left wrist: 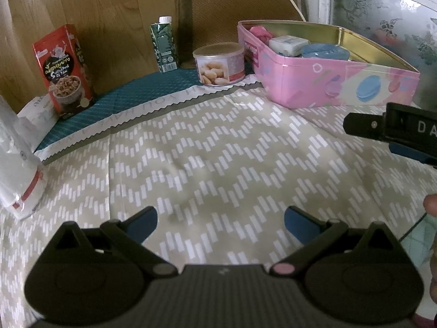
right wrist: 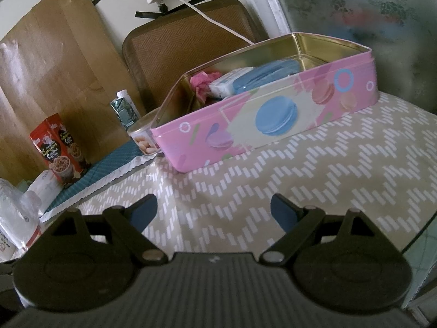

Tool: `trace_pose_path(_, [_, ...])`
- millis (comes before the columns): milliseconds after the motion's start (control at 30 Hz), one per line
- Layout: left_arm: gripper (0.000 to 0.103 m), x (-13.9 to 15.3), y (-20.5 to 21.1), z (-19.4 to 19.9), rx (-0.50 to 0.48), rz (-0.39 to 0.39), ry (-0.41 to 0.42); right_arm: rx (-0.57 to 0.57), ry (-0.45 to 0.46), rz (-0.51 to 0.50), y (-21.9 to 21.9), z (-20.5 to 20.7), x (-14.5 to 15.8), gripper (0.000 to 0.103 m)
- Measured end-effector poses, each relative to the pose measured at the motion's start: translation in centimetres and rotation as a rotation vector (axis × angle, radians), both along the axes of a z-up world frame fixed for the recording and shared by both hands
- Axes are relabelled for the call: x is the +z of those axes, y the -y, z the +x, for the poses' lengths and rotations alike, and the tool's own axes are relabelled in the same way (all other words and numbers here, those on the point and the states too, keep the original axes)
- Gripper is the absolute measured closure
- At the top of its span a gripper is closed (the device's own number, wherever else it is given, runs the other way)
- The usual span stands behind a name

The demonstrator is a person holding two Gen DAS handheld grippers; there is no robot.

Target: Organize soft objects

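Observation:
A pink macaron-print tin [left wrist: 327, 82] [right wrist: 273, 131] stands open at the back right of the patterned cloth. Inside it lie a pink soft item [left wrist: 259, 32] [right wrist: 203, 83], a white packet [left wrist: 286, 43] [right wrist: 232, 82] and a blue soft item [left wrist: 325, 50] [right wrist: 270, 72]. My left gripper [left wrist: 220, 222] is open and empty, low over the cloth, well in front of the tin. My right gripper [right wrist: 213, 211] is open and empty, a little in front of the tin; part of it shows at the right edge of the left wrist view [left wrist: 393, 131].
A nut can [left wrist: 218, 64] [right wrist: 143, 139] stands left of the tin. A green carton [left wrist: 164, 46] [right wrist: 124, 109] and a red snack box [left wrist: 64, 71] [right wrist: 61, 150] stand further left by the wooden wall. A white plastic-wrapped pack [left wrist: 19, 164] [right wrist: 13, 218] sits at the left edge.

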State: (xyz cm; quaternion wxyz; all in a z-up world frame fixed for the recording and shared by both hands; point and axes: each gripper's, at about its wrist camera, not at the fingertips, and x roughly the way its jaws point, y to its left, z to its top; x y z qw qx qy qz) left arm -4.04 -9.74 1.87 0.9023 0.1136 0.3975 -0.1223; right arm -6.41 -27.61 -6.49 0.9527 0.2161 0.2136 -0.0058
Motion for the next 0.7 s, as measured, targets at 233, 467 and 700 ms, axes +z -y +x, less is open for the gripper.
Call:
trace_pose_path(233, [0.0,-0.02,0.0,0.01,-0.002,0.0,-0.002,0.0,-0.001,0.0,0.02,0.06,0.06,0.011])
trace_pose_path(467, [0.0,-0.02,-0.05,0.09,-0.011,-0.009,-0.015,-0.002,-0.002,0.0,-0.07,0.07,0.04,0.011])
trace_pose_path(700, [0.0,0.25,-0.17,-0.03,-0.032,-0.038,-0.007,0.0,-0.001,-0.005,-0.42,0.01,-0.1,0.011])
